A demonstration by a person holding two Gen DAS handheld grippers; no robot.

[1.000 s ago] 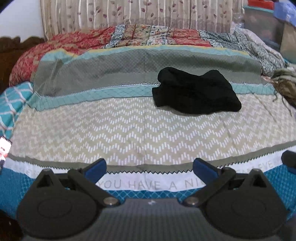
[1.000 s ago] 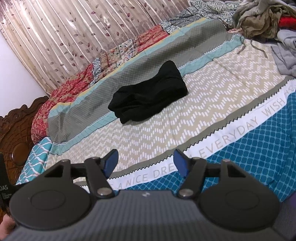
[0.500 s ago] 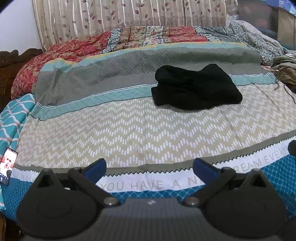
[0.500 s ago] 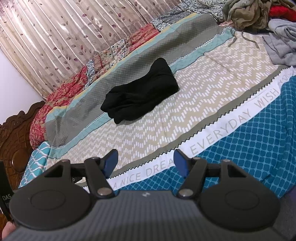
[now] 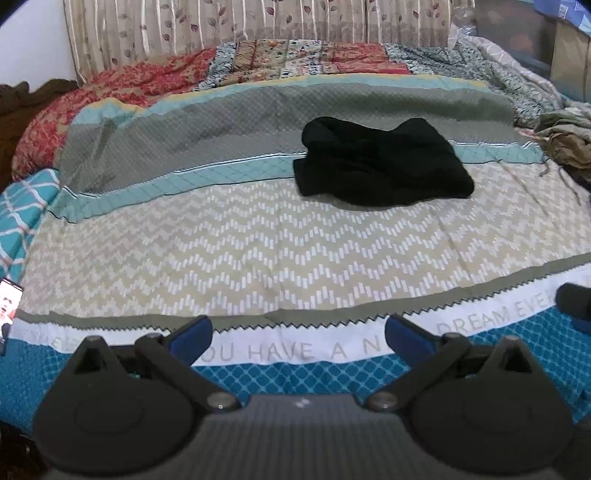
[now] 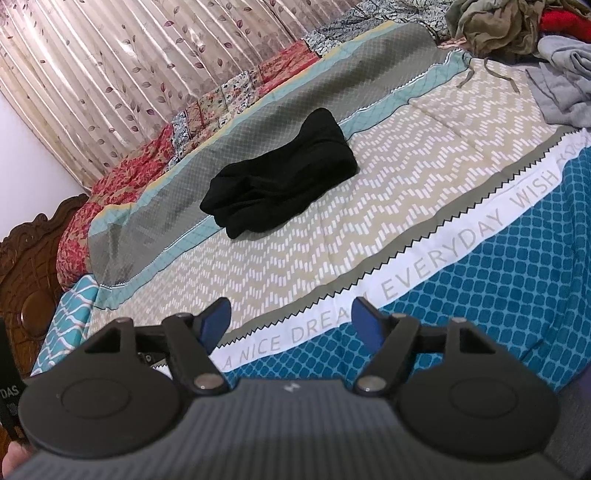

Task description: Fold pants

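One pair of black pants [image 5: 380, 166] lies folded on one bedspread [image 5: 258, 251]. Two grippers, left [image 5: 297, 334] and right [image 6: 291, 319]. One curtain [image 6: 110, 74], one clothes heap [image 6: 517, 33], one phone [image 5: 8, 306].

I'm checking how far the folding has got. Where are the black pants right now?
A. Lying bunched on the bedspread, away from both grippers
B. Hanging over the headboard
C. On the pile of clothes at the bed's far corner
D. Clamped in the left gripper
A: the black pants lie in a compact bundle on the bedspread, well beyond the open, empty left gripper and right gripper.
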